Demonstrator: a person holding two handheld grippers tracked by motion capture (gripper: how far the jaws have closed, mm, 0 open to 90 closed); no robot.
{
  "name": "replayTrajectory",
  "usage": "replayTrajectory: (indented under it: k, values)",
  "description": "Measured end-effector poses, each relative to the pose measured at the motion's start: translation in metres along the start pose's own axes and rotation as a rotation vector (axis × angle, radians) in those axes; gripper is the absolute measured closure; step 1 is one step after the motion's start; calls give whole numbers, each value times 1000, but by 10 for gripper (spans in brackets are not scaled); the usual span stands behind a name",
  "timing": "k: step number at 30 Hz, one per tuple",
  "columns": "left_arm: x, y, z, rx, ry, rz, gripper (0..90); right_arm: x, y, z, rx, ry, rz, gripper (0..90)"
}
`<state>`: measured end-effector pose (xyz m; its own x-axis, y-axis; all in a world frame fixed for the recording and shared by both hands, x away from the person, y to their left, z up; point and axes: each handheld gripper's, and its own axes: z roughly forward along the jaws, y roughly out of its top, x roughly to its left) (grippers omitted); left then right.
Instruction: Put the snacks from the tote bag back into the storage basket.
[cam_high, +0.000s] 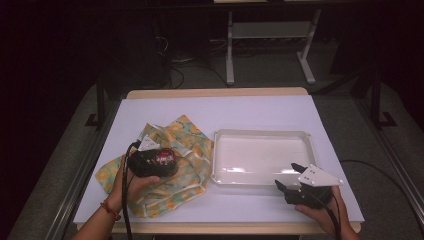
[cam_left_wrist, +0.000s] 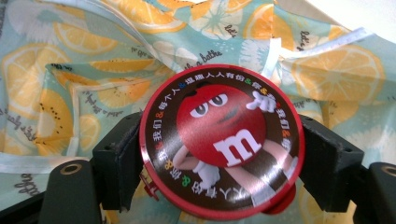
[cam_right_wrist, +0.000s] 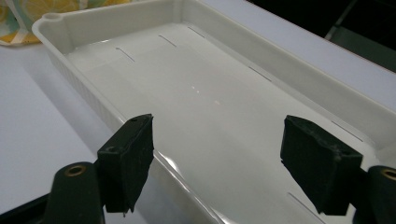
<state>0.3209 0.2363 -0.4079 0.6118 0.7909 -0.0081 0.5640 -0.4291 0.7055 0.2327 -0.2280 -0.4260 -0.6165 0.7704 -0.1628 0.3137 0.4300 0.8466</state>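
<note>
Squarely in the left tool, round tin flat, face up.

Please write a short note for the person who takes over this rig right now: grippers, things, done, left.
Left gripper: shut on the red round tin, held over the lemon-print cloth.
Right gripper: open, holding nothing, at the near edge of the white tray.
Done: tin is gripped by its sides.
Left: the tray has nothing in it; the tin probably goes there. The cloth lies crumpled to the tray's left.
</note>
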Motion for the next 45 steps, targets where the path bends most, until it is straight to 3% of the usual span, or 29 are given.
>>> replayTrajectory:
  k: [7, 14, 45]
  values:
    - [-2, 4, 7, 24, 13, -21, 242, 0, 0, 1, 4, 1, 0, 250]
    - [-1, 3, 9, 4, 9, -30, 248, 0, -1, 1, 5, 3, -2, 250]
    - [-6, 3, 8, -4, 27, 21, 254, -2, -2, 1, 7, 3, -7, 250]
